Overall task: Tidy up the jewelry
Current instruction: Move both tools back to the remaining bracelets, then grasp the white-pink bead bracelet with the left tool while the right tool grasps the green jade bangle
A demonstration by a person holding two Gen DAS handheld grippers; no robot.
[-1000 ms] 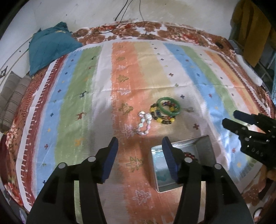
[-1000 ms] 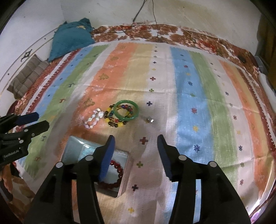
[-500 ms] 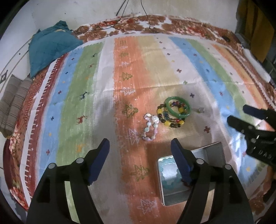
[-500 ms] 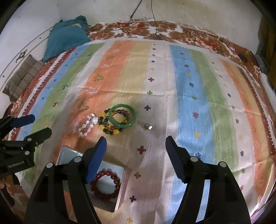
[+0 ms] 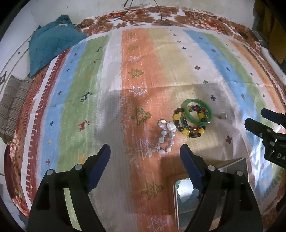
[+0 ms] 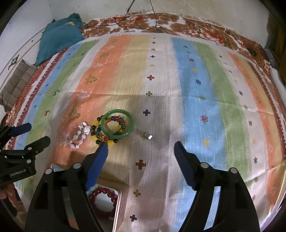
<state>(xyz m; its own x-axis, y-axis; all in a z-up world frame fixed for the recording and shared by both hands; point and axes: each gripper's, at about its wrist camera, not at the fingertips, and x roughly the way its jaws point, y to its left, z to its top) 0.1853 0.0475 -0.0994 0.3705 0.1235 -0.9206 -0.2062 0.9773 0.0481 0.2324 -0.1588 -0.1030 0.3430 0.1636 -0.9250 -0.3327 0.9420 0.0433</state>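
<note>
On the striped cloth lie a green bangle (image 5: 197, 111) (image 6: 117, 125), a multicoloured bead bracelet (image 5: 189, 125) (image 6: 105, 131) partly under it, a pale pearl bracelet (image 5: 165, 136) (image 6: 80, 135) and a small silver ring (image 5: 222, 116) (image 6: 147, 135). A metal tin (image 5: 243, 165) (image 6: 118, 201) holds a dark red bead bracelet (image 6: 104, 194). My left gripper (image 5: 145, 151) hovers just short of the pearl bracelet, jaws opening, nothing between them. My right gripper (image 6: 140, 148) hovers just short of the ring, jaws opening and empty.
A teal cloth bundle (image 5: 51, 46) (image 6: 59, 35) lies at the far left corner, and a striped grey cushion (image 5: 12, 105) sits off the left edge. Cables (image 6: 141, 10) trail over the floral bedding at the back.
Both grippers have opened wider and moved down and forward toward the jewellery. The tin has slid lower in both views.
</note>
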